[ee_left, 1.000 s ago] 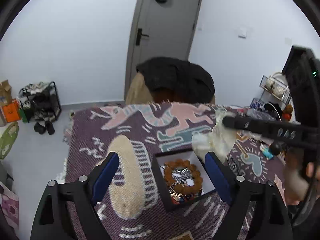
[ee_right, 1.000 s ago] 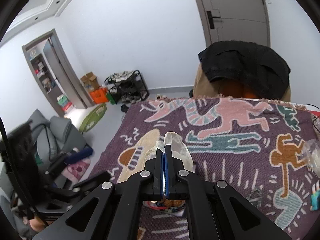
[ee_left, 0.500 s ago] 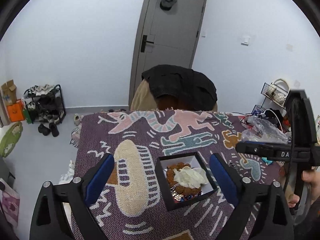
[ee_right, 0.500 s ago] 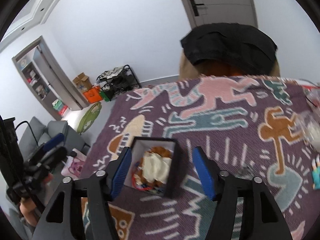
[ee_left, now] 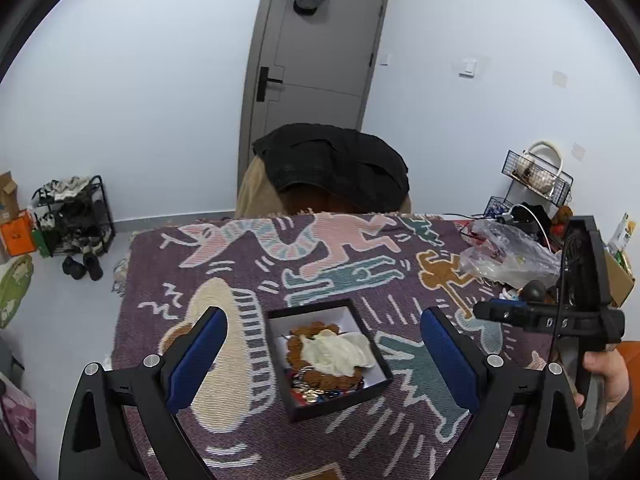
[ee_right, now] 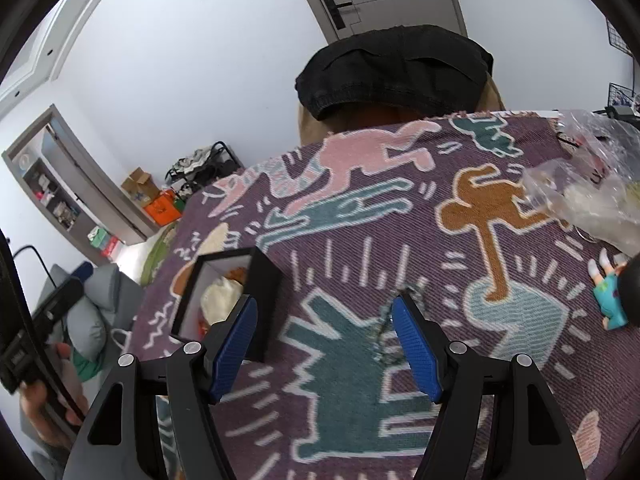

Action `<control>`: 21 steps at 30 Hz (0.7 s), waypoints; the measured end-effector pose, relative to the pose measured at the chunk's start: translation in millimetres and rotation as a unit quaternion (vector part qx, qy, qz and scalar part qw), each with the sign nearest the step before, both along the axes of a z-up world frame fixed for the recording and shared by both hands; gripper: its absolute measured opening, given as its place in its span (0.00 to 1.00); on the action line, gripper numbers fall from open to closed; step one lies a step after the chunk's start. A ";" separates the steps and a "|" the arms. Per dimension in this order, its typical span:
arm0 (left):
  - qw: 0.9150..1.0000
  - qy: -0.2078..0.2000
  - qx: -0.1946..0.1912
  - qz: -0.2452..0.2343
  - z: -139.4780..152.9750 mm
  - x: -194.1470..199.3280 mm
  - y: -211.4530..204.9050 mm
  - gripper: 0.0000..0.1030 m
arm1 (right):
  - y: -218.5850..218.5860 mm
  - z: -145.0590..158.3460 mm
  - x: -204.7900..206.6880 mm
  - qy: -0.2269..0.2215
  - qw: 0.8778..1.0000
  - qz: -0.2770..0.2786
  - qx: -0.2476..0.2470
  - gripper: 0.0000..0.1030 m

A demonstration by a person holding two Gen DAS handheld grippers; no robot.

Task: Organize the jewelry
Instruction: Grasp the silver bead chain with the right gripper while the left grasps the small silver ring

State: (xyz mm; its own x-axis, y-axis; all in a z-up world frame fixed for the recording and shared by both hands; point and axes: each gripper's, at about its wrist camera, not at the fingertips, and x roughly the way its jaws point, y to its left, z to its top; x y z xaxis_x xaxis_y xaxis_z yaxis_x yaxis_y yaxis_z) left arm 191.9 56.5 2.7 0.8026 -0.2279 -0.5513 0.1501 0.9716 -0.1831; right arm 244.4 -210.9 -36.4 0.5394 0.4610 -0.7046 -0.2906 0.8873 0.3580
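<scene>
A black box (ee_left: 360,396) with a white lining sits on the patterned cloth (ee_left: 240,272). In it a white pouch (ee_left: 340,352) lies on a brown bead bracelet (ee_left: 298,346) and other small jewelry. My left gripper (ee_left: 323,314) is open, its blue pads either side of the box and clear of it. The right gripper (ee_right: 324,310) is open over bare cloth to the right of the box (ee_right: 264,280), with nothing between its pads. A thin silvery chain (ee_right: 384,332) lies on the cloth just inside its right finger (ee_right: 412,344).
A clear plastic bag (ee_left: 508,256) and a small teal toy figure (ee_right: 610,300) lie at the cloth's right side. A chair draped in a black garment (ee_left: 332,168) stands behind the table. A shoe rack (ee_left: 72,216) is on the floor to the left.
The right gripper, shut on the white pouch above the box a second ago, let it go into the box, opened, and moved right and down. My left gripper drew back a little.
</scene>
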 end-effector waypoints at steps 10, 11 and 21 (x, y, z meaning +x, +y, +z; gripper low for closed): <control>0.999 0.018 -0.001 -0.027 -12.0 10.4 -30.4 0.95 | -24.4 -38.5 13.4 0.039 0.999 -0.022 -0.021 0.61; 0.999 0.020 0.000 -0.030 -13.7 12.1 -34.2 0.95 | -26.1 -43.2 15.6 0.044 0.999 -0.024 -0.022 0.57; 0.998 0.034 0.004 -0.043 -27.8 27.2 -57.2 0.95 | -21.8 -80.8 41.1 0.084 0.994 -0.042 -0.051 0.27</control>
